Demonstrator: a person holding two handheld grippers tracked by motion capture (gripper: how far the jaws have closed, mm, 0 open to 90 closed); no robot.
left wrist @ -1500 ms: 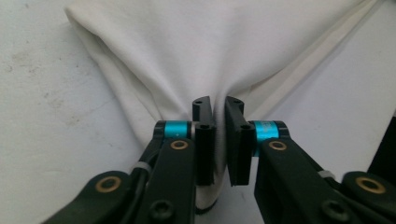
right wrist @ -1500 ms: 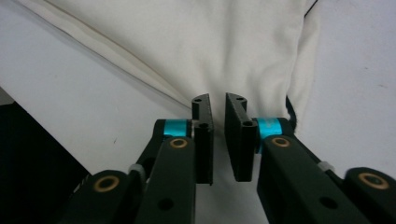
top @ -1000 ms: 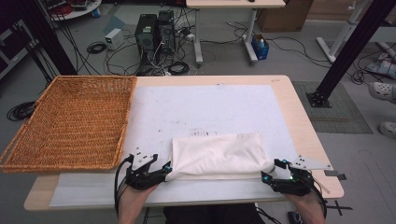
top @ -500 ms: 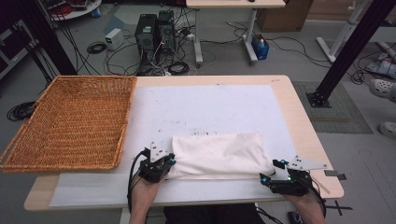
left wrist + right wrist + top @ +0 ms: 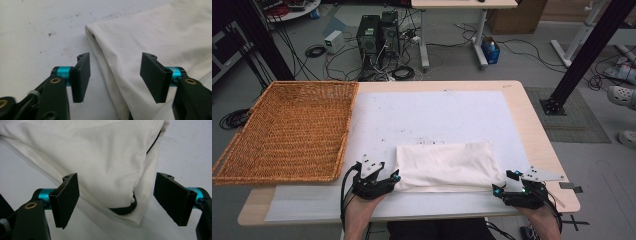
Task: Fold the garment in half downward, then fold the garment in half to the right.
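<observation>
— Well, what's in the high view?
— A folded white cloth (image 5: 446, 166) lies near the front edge of the desk (image 5: 517, 100), a wicker basket (image 5: 287, 130) at its left. The left gripper (image 5: 395, 178) and right gripper (image 5: 498, 189) sit at the cloth's two near corners.
— And the left gripper view?
— Jaws spread apart, straddling the cloth's edge (image 5: 105, 62).
— The right gripper view?
— Jaws wide too, around the corner with a black trim (image 5: 125, 210).

text: none legible | mat marks: perhaps scuffs; too blurred
</observation>
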